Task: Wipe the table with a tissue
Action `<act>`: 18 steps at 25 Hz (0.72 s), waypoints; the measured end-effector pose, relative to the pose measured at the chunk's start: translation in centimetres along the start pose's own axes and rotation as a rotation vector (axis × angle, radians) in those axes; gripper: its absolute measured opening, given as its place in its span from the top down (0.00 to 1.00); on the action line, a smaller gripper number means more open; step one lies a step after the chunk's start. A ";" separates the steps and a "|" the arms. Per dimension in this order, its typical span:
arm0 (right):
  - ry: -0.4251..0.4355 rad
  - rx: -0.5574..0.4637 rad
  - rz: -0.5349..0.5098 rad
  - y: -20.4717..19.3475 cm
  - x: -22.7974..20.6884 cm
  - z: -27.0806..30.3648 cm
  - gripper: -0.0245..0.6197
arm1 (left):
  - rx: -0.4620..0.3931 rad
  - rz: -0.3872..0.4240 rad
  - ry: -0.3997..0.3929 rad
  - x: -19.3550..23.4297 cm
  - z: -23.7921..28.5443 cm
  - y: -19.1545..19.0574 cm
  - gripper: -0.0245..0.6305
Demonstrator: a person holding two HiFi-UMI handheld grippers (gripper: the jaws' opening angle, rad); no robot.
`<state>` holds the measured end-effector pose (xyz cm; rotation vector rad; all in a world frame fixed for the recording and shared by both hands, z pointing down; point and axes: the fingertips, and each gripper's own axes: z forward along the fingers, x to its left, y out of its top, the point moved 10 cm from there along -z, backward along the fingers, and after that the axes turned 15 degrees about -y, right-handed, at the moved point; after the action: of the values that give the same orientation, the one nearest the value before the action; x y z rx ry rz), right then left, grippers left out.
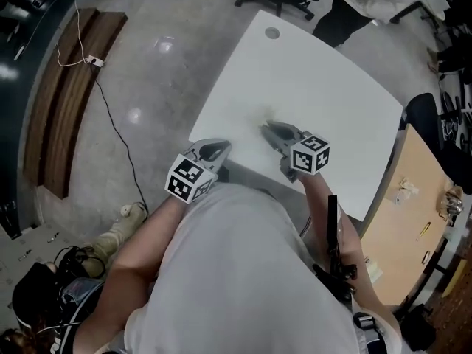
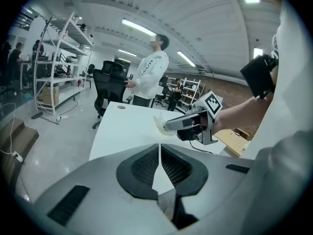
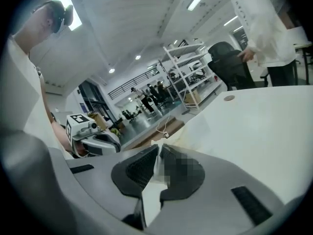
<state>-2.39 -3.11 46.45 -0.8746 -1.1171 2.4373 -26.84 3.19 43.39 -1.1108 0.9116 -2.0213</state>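
Note:
The white table (image 1: 310, 72) lies in front of me. My right gripper (image 1: 267, 129) hangs above its near part, shut on a small pale tissue (image 2: 159, 123) that sticks out past its tips. In the head view the tissue (image 1: 262, 115) is only a faint blur over the tabletop. In the right gripper view the right gripper (image 3: 158, 151) has its jaws together with a white sliver pinched between them. My left gripper (image 1: 220, 147) is over the table's near edge, to the left of the right one. Its jaws meet with nothing in them in the left gripper view (image 2: 159, 149).
A person in white (image 2: 150, 75) stands at the table's far side beside black office chairs (image 2: 108, 84). A wooden table (image 1: 413, 212) with small items adjoins on the right. A cable (image 1: 110, 116) runs over the floor on the left, near a wooden bench (image 1: 70, 102).

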 end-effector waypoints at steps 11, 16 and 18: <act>-0.176 -0.158 0.089 -4.0 -1.0 -9.8 0.91 | 0.021 0.062 -0.051 -3.7 1.5 0.1 0.93; -0.219 -0.188 0.110 -6.0 -1.5 -13.7 0.91 | 0.028 0.061 -0.064 -5.0 3.0 0.0 0.93; -0.236 -0.180 0.113 -6.7 -1.9 -14.3 0.91 | 0.029 0.056 -0.064 -5.3 3.4 -0.1 0.93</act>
<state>8.51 8.31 45.07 -0.7315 -1.4247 2.6170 -21.60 6.55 42.59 -1.1159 0.8691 -1.9367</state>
